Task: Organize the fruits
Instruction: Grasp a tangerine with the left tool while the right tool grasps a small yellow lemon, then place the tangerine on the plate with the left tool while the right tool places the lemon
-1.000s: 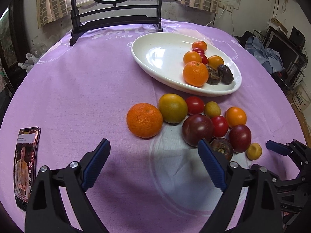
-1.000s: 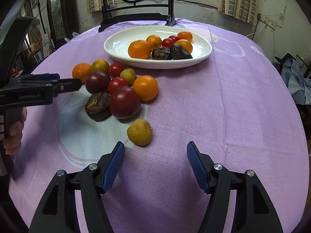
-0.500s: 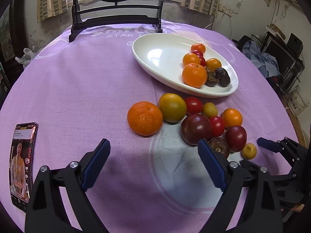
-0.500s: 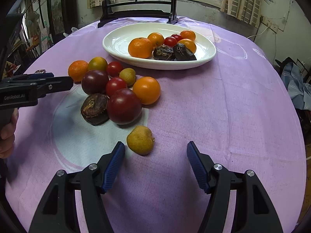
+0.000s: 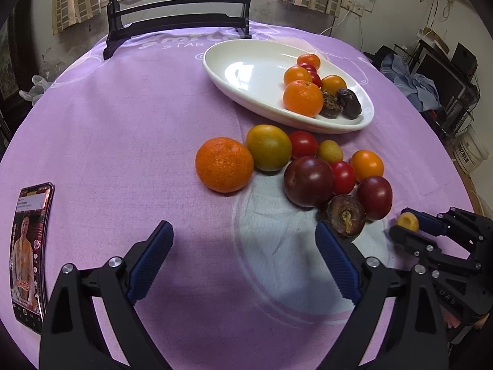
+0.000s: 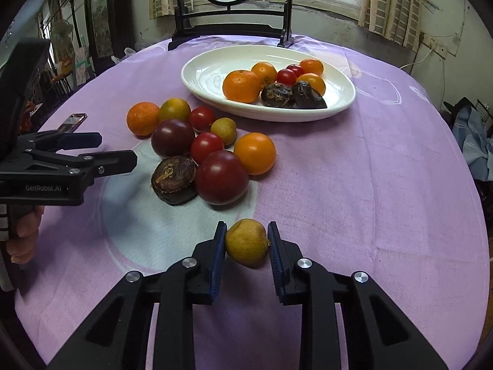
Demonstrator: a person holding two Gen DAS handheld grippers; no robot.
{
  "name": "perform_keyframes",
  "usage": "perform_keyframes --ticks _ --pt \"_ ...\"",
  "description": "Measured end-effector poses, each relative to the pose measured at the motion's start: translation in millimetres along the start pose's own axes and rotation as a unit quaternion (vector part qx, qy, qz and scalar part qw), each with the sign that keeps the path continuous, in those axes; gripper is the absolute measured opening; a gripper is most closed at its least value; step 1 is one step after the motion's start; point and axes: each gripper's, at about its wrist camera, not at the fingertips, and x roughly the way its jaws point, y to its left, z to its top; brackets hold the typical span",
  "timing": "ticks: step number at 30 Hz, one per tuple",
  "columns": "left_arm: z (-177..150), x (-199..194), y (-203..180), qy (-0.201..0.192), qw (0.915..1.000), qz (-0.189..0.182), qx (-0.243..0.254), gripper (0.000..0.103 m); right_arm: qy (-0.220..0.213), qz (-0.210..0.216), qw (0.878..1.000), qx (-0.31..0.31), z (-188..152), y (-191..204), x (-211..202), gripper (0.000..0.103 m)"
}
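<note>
Right claw (image 6: 246, 243) just closed, now clamped on small yellow-green fruit (image 6: 246, 242), blue pads (image 6: 219, 246) on its left and right flanks at the widest part. Fruit sits low at near edge of pale patch on purple surface (image 6: 369, 185); lifted or resting, cannot tell. Probably light, firm-skinned, slightly dimpled; round shape could roll out of pads, so a mid-girth hold looks right, gentle squeeze to avoid bruising. Just beyond: loose cluster with dark plum (image 6: 221, 176), wrinkled brown fruit (image 6: 174, 179) touching it on the left, orange (image 6: 254, 153) far-right of plum, red tomatoes and more citrus behind. White oval dish (image 6: 203, 74) further off, already holding several fruits at its right side, left half bare. Left claw (image 5: 243, 262) apart, empty, hovering over surface near the pile. Phone (image 5: 29, 246) at far left. Likely next: carry to dish.
</note>
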Motion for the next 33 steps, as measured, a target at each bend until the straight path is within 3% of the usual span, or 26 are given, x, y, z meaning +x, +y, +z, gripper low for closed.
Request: perform_keyframes --ticks 7,15,19,21,22,26,30,33 --pt "6.1 5.3 17.4 0.003 0.9987 0.047 -0.019 0.091 -0.014 0.023 1.0 0.0 -3.5 -1.7 -5.8 0.027" --pt "19.8 28.1 12.4 0.007 0.9964 0.084 0.011 0.085 -0.022 0.039 0.999 -0.002 -4.0 -1.8 -10.0 0.027" --pt "29.5 33.8 8.8 0.004 0.997 0.076 0.017 0.074 -0.024 0.043 0.999 -0.002 -3.5 -1.1 -11.0 0.027" --pt "33.9 35.5 7.3 -0.002 0.9975 0.067 0.021 0.059 -0.026 0.043 0.999 -0.003 -3.4 -0.3 -12.9 0.027" --pt "35.1 35.2 5.6 -0.003 0.998 0.058 0.023 0.044 -0.027 0.044 0.999 -0.003 -3.6 -0.2 -14.0 0.027" --pt "30.0 31.3 -1.8 -0.006 0.9971 0.064 0.039 0.042 -0.033 0.042 0.999 0.0 -4.7 -2.2 -19.1 0.027" --pt "26.8 18.6 -0.3 0.005 0.9989 0.039 0.027 0.042 -0.039 0.039 0.998 0.0 -4.2 -3.7 -23.9 0.027" --pt "29.2 -1.3 -5.5 -0.012 0.9987 0.031 0.038 0.042 -0.05 0.04 0.998 -0.001 -1.0 -5.2 -30.0 0.027"
